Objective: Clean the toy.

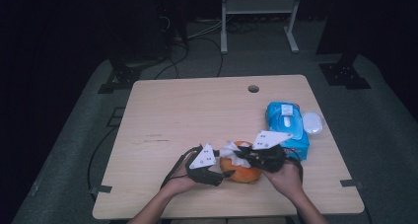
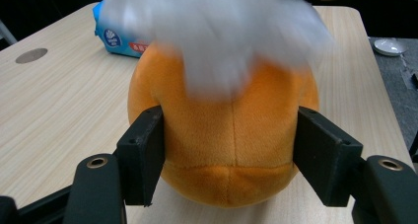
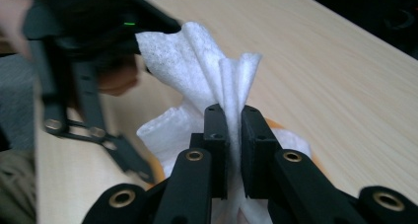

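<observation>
A round orange plush toy [image 1: 242, 174] sits near the front edge of the wooden table [image 1: 172, 115]. My left gripper [image 1: 223, 174] comes at it from the left. In the left gripper view its jaws [image 2: 229, 150] press on both sides of the plush [image 2: 231, 135]. A white wipe [image 1: 232, 150] lies crumpled on top of the toy, blurred in the left gripper view [image 2: 217, 31]. My right gripper [image 1: 245, 156] hovers over the toy, shut on a pinched fold of the wipe [image 3: 197, 56], as the right gripper view [image 3: 234, 120] makes plain.
A blue pack of wipes [image 1: 288, 128] lies to the right of the toy, with a white round lid [image 1: 312, 122] beside it near the table's right edge. A cable hole [image 1: 253, 89] is at the far side. Bare wood stretches to the left and back.
</observation>
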Action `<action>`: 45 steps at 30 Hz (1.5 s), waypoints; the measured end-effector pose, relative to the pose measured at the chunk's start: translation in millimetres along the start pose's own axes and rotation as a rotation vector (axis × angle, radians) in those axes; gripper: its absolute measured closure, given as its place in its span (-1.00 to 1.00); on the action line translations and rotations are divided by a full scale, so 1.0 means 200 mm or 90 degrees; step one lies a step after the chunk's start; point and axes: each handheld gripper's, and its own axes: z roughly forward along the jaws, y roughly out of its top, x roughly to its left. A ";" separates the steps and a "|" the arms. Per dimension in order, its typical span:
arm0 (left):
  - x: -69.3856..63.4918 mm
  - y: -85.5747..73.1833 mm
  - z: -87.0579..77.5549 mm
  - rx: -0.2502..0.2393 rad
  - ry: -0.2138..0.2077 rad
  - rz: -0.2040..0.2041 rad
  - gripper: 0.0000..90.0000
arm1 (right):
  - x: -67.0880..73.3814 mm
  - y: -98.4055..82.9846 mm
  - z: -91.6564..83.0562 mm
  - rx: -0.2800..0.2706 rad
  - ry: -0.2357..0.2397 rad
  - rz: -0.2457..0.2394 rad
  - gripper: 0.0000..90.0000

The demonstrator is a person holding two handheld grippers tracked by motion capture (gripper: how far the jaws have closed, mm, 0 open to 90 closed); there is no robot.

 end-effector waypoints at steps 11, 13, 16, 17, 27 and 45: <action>0.05 -0.02 0.00 -0.005 -0.028 -0.102 -0.60 | -0.07 -0.08 -0.02 0.014 -0.018 0.035 0.82; 0.04 -0.01 0.00 0.000 -0.019 -0.091 -0.40 | -0.05 -0.07 -0.01 0.011 -0.011 0.032 0.82; 0.03 0.00 0.00 0.001 -0.012 -0.069 -0.31 | -0.01 -0.05 -0.01 0.003 0.000 0.021 0.82; 0.02 0.01 0.00 -0.001 -0.010 -0.062 -0.31 | 0.01 -0.03 0.00 -0.002 0.012 0.018 0.82; 0.01 -0.01 0.00 0.011 -0.008 -0.039 -0.30 | 0.11 0.02 0.07 0.011 0.042 -0.027 0.83; 0.07 -0.05 -0.04 -0.001 -0.029 -0.076 -0.35 | 0.02 -0.07 0.08 0.005 0.052 0.039 0.82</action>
